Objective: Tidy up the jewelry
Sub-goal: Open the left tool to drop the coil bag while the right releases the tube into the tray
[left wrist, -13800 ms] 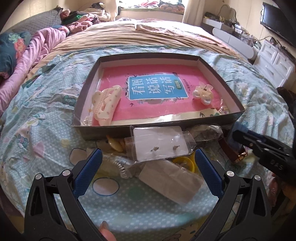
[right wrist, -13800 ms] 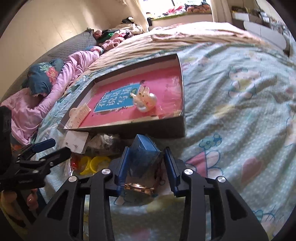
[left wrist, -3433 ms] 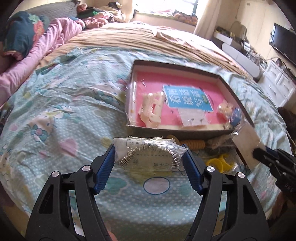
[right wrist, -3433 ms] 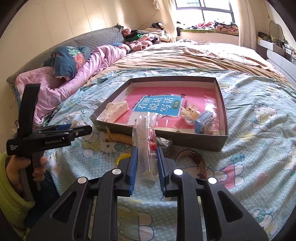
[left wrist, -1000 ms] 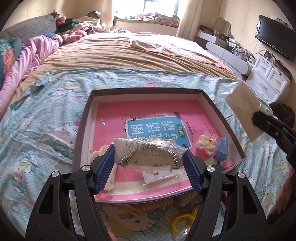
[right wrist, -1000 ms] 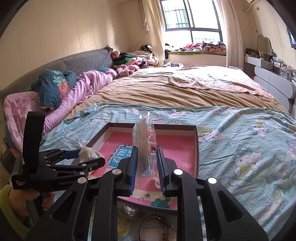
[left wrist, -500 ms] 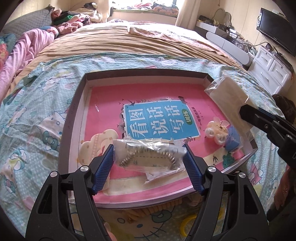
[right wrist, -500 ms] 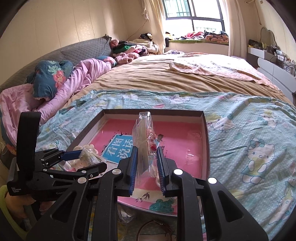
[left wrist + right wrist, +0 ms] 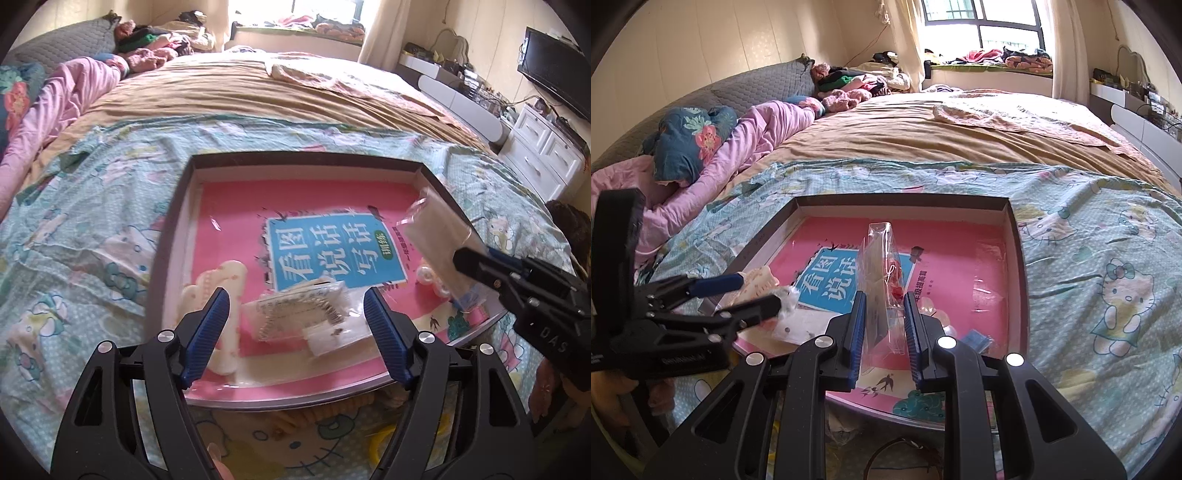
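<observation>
A dark shallow box (image 9: 173, 236) with a pink book cover as its floor lies on the bed. My left gripper (image 9: 295, 325) is open above its near part; a clear bag with a silver beaded piece (image 9: 299, 314) lies in the box between the fingers. A cream hair claw (image 9: 218, 284) lies at the box's left. My right gripper (image 9: 882, 325) is shut on a clear plastic bag with something red inside (image 9: 882, 266), held upright over the box (image 9: 1015, 236). It also shows in the left wrist view (image 9: 439, 232).
A pearl hair piece (image 9: 428, 273) and a small blue box (image 9: 975, 341) lie in the box's right part. A yellow ring (image 9: 380, 446) and an orange coil hair tie (image 9: 314, 413) lie on the Hello Kitty sheet (image 9: 92, 258) in front. Pillows and clothes lie at the far left.
My left gripper opened and let go of the bag with the silver piece, which now lies in the box. My right gripper moved lower over the box with its bag.
</observation>
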The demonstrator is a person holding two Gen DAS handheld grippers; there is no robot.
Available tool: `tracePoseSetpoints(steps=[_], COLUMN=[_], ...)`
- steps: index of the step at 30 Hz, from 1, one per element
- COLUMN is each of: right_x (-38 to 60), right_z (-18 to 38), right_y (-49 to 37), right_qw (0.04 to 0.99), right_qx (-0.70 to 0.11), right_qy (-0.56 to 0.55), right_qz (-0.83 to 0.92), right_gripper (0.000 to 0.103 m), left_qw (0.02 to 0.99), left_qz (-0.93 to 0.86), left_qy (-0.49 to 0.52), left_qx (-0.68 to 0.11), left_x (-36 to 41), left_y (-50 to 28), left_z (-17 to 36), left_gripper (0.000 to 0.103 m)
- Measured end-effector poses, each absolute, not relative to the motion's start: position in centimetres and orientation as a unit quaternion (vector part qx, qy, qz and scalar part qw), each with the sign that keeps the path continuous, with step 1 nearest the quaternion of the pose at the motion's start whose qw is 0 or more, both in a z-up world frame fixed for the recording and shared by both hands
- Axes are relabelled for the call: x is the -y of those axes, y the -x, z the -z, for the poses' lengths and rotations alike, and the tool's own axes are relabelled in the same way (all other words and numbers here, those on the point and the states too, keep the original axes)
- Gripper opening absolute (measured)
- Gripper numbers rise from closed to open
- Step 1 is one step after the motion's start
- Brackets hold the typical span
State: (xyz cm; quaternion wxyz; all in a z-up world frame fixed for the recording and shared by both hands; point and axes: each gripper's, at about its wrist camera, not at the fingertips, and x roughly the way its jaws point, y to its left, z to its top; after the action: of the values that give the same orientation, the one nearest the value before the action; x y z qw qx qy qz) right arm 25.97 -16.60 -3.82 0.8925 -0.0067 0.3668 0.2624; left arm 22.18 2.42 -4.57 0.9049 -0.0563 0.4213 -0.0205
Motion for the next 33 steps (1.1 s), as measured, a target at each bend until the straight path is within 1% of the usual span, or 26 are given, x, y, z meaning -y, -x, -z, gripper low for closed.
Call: tracePoseSetpoints(steps=[8,9,12,14,21,27,28,30,32,33], right_x=[15.3,15.2,15.1,15.0,15.3,16.0,16.1,16.4,16.7,16.8], right_z=[4.7,4.8,5.0,5.1,5.3,4.8,4.6,4.4,4.1,4.0], right_y=[-25.9,-25.8,-25.7,-25.7,-25.7,-25.2,-25.1,-24.8,-24.4,-24.3], right_qw=[0.883,0.882,0.881,0.881,0.88,0.884,0.885,0.887,0.89,0.89], right_qx=[-0.382,-0.383,-0.386,-0.389,-0.396,-0.388,-0.386,-0.383,-0.377,-0.376], right_qy=[0.017,0.018,0.016,0.014,0.007,-0.005,-0.007,-0.011,-0.015,-0.016], right_qz=[-0.273,-0.274,-0.272,-0.271,-0.264,-0.26,-0.26,-0.259,-0.256,-0.256], right_gripper=[0.02,0.02,0.021,0.022,0.023,0.031,0.033,0.042,0.046,0.05], left_qw=[0.907,0.907,0.907,0.906,0.907,0.907,0.907,0.908,0.909,0.909], left_qz=[0.005,0.003,0.002,0.002,0.0,-0.002,-0.004,-0.006,-0.006,-0.007], left_qy=[0.067,0.067,0.07,0.072,0.075,0.078,0.078,0.076,0.076,0.078], left_qx=[-0.415,-0.415,-0.416,-0.416,-0.415,-0.414,-0.413,-0.411,-0.41,-0.409], left_x=[-3.6,-3.7,-3.8,-3.9,-3.9,-4.1,-4.1,-4.0,-4.1,-4.1], left_y=[-21.4,-21.4,-21.2,-21.0,-20.8,-20.6,-20.5,-20.3,-20.1,-20.0], left_z=[4.1,4.1,4.1,4.1,3.9,3.8,3.7,3.6,3.6,3.5], left_gripper=[0.071,0.074,0.077,0.077,0.079,0.079,0.079,0.079,0.079,0.079])
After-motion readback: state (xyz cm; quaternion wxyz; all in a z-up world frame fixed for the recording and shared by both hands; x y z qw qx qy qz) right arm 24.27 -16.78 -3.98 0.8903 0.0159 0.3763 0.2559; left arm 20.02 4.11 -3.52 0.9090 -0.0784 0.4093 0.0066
